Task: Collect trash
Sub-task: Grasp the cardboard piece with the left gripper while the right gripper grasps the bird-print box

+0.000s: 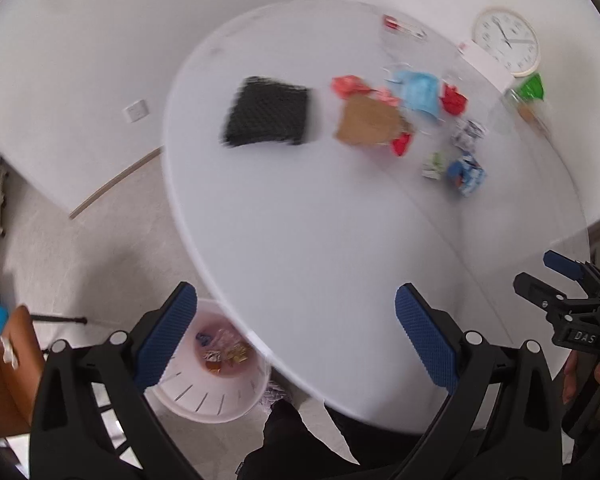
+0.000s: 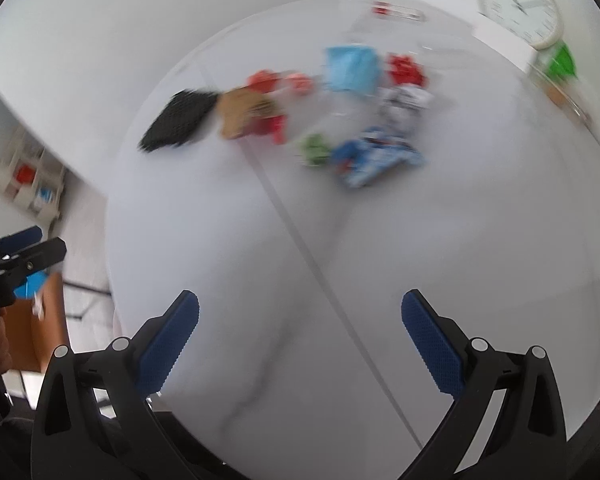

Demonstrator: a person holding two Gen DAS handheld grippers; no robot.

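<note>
Trash lies in a loose cluster on the far part of a round white table (image 1: 300, 220): a black foam pad (image 1: 268, 112), a brown paper piece (image 1: 366, 122), red wrappers (image 1: 348, 85), a blue face mask (image 1: 418, 90) and a blue-white packet (image 1: 466, 174). A white bin (image 1: 216, 364) with several wrappers inside stands on the floor under the table's near edge. My left gripper (image 1: 294, 340) is open and empty above the table edge and bin. My right gripper (image 2: 300, 340) is open and empty over the near table; it also shows in the left wrist view (image 1: 548, 276).
A white wall clock (image 1: 506, 40) leans at the table's far right beside a white box (image 1: 486, 62) and a green-topped jar (image 1: 530, 94). A brown chair (image 1: 4, 372) stands on the floor at left. A shelf unit (image 2: 28, 176) stands by the wall.
</note>
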